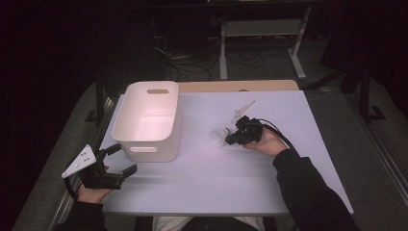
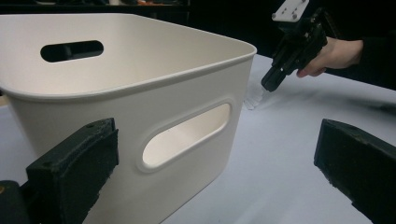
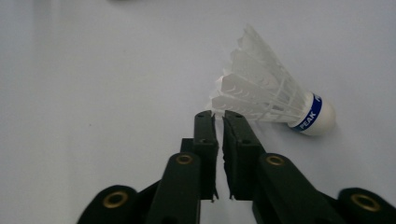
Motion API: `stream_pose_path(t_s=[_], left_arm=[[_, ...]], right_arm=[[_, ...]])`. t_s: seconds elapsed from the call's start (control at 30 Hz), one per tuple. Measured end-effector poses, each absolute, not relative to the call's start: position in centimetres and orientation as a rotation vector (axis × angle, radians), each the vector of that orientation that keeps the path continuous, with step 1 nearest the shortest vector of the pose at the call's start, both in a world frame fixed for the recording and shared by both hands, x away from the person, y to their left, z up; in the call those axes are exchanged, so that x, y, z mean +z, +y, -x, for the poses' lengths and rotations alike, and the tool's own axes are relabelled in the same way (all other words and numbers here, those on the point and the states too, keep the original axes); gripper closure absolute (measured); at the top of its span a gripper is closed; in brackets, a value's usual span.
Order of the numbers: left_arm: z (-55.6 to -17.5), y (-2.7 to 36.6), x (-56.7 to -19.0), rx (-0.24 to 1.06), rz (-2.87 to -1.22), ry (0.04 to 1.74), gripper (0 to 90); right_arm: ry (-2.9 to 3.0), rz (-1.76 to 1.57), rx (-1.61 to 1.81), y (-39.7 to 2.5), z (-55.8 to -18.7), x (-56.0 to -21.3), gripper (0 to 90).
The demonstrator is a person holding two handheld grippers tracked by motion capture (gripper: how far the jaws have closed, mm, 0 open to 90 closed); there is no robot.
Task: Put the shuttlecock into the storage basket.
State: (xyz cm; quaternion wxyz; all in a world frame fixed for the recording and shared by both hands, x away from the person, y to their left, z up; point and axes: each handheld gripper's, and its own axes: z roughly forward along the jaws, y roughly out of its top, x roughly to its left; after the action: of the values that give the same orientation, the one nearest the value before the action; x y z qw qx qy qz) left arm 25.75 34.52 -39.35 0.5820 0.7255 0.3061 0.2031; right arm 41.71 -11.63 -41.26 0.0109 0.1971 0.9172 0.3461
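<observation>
A white feather shuttlecock [image 3: 266, 95] with a blue band and white cork lies on its side on the pale table [image 1: 216, 178]. It is also in the high view [image 1: 217, 137], right of centre. My right gripper [image 3: 218, 116] is shut, with only a hairline gap between the jaws. Its tips sit at the rim of the feathers, and nothing shows between them. A white plastic bin [image 1: 126, 108] with handle slots stands at the left and is empty. My left gripper [image 1: 124, 159] is open at the bin's near left corner, facing its wall [image 2: 140, 107].
In the left gripper view, the right gripper [image 2: 270, 84] points down at the shuttlecock [image 2: 254, 99] beyond the bin. A wooden strip [image 1: 240, 85] runs along the table's far edge. Behind it the dark floor holds cables and a grey metal frame [image 1: 262, 29].
</observation>
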Motion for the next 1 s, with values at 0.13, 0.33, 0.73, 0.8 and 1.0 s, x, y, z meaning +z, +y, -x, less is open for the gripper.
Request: stream_pose_path(t_s=[0.13,0.33,0.73,0.8,1.0], left_arm=[[-25.7,34.5,-39.3,0.475,-1.695,0.714,0.0],[-25.7,34.5,-39.3,0.475,-1.695,0.714,0.0],[-25.7,34.5,-39.3,0.473,-1.694,0.714,0.0],[-25.7,34.5,-39.3,0.473,-1.693,0.714,0.0],[-25.7,34.5,-39.4,0.473,-1.695,0.714,0.0]], right_arm=[[2.886,-0.594,1.03,-11.0,-41.8,-42.1,89.3],[2.904,-0.572,1.006,-10.6,-41.9,-42.7,89.3],[2.883,-0.59,1.019,-10.1,-42.7,-43.1,89.3],[2.877,-0.601,1.03,-10.0,-42.9,-43.3,89.3],[2.868,-0.608,1.036,-9.8,-43.2,-43.5,89.2]])
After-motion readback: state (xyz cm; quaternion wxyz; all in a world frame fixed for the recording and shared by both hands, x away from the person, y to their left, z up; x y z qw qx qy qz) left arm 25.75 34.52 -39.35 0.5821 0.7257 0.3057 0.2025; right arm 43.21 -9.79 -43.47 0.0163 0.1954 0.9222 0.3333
